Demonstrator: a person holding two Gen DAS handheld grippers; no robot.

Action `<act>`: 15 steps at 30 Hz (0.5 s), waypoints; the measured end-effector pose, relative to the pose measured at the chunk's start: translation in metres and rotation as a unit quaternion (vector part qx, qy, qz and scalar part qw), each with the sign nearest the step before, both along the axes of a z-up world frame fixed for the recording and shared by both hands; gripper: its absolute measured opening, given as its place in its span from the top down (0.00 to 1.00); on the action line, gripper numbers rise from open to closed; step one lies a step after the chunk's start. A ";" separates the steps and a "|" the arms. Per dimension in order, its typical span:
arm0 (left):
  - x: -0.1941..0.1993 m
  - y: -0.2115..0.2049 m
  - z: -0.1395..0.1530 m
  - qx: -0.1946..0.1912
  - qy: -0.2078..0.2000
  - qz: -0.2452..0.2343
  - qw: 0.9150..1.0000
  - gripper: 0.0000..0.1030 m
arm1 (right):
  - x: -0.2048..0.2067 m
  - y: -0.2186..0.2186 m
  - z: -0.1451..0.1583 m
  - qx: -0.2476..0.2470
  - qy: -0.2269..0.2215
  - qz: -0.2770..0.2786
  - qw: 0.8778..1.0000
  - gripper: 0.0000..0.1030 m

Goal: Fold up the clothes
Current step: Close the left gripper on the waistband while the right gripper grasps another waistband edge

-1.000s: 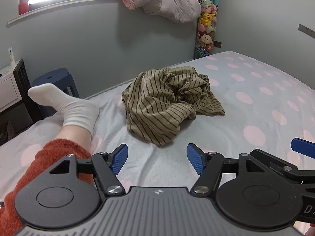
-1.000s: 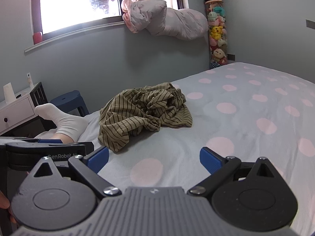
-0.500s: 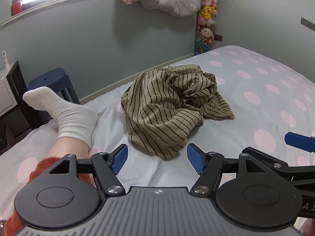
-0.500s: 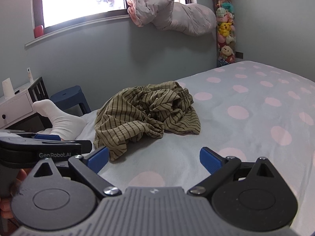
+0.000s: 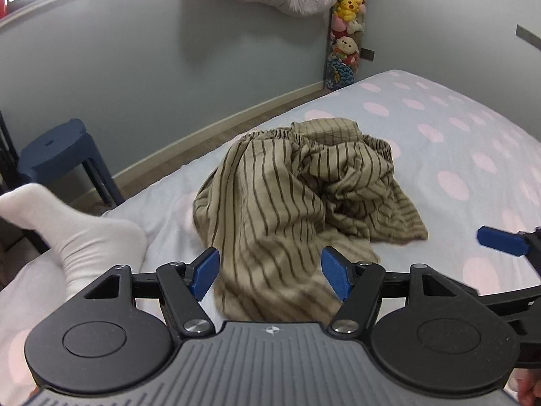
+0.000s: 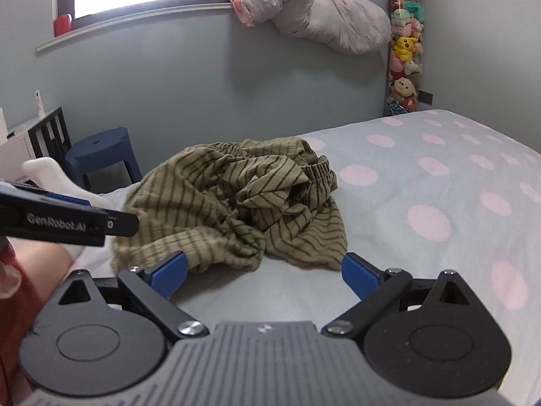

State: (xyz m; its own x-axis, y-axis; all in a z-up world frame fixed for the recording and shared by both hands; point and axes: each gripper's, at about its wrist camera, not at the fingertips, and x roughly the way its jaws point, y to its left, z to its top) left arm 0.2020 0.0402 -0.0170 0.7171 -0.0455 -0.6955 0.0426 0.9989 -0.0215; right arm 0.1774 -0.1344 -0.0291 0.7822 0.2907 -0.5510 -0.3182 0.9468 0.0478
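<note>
Farthest left, my foot in a white sock (image 5: pixel 77 233) rests at the bed's (image 5: pixel 456 142) left edge, with a blue stool (image 5: pixel 57 152) on the floor beyond it. My left gripper (image 5: pixel 270 272) stands wide with nothing pinched, its blue pads either side of the near hem of the crumpled striped garment (image 5: pixel 297 196), which lies heaped near the bed's far edge. To the right, my right gripper (image 6: pixel 263 272) is also spread wide and empty, just short of the cloth's near edge.

Olive garment (image 5: pixel 297 196) with dark stripes, pale blue bedsheet (image 5: pixel 439 169) with pink dots, white sock (image 5: pixel 77 233), navy stool (image 5: pixel 57 149)
</note>
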 end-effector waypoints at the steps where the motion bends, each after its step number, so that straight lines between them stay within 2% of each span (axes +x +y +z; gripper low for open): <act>1: 0.006 0.001 -0.002 -0.001 0.000 0.001 1.000 0.37 | 0.008 0.001 -0.003 -0.001 0.001 -0.001 1.000 0.06; 8: 0.041 0.006 -0.025 0.002 0.011 0.003 1.000 0.37 | 0.064 0.019 -0.025 -0.028 0.002 0.013 1.000 0.14; 9: 0.044 0.007 -0.029 0.002 0.015 0.004 1.000 0.38 | 0.072 0.021 -0.030 -0.030 0.005 0.014 0.999 0.15; 11: 0.049 0.010 -0.037 0.000 0.023 0.007 1.000 0.47 | 0.085 0.024 -0.041 -0.037 0.014 0.012 0.999 0.19; 14: 0.053 0.011 -0.044 -0.003 0.030 0.014 0.999 0.50 | 0.103 0.024 -0.057 -0.042 0.030 0.008 0.999 0.27; 15: 0.054 0.011 -0.046 -0.002 0.030 0.018 0.999 0.50 | 0.108 0.024 -0.062 -0.042 0.036 0.007 0.998 0.32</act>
State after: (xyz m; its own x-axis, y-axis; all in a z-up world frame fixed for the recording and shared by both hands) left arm 0.2558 0.0516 -0.0629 0.6758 -0.0233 -0.7367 0.0059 0.9996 -0.0262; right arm 0.2850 -0.1108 -0.0911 0.7360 0.2519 -0.6284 -0.3302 0.9439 -0.0084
